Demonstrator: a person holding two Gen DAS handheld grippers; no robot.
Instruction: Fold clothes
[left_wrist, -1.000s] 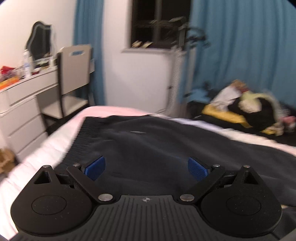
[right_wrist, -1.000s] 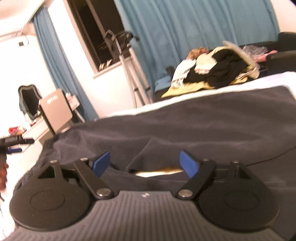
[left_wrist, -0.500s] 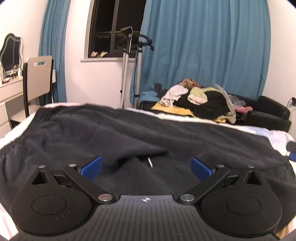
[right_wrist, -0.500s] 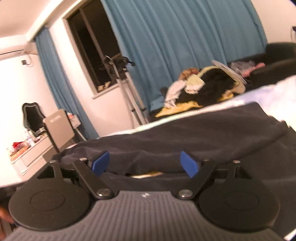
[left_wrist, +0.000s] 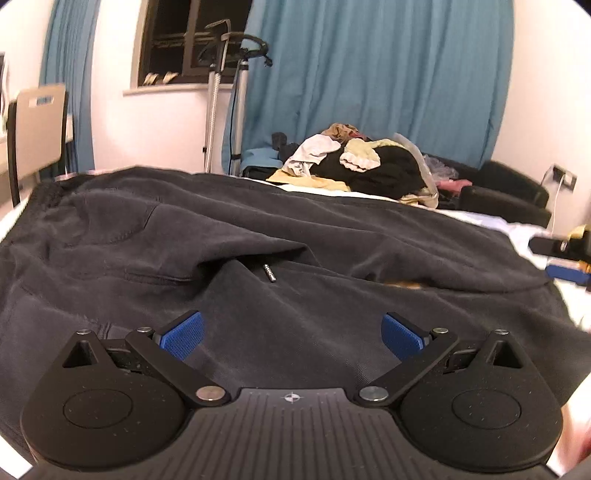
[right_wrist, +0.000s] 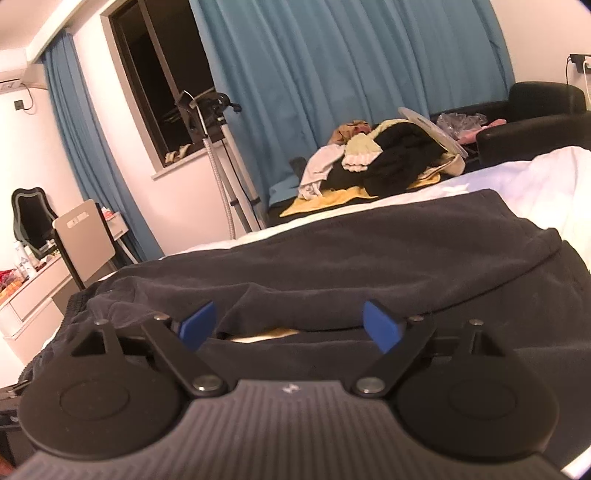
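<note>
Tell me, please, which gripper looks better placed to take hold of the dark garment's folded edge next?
Probably the right. The right gripper, its jaws opening, has the raised folded edge of the dark garment just past its fingertips. The left gripper is open over flat cloth, with the nearest fold farther ahead.

We see dark garment (left_wrist: 258, 229) spread across white bed (right_wrist: 480, 181), rumpled, near edge folded over, zipper pull (left_wrist: 269, 273) showing mid-front.

Both wrist views low, near garment (left_wrist: 258, 221) (shared).
</note>
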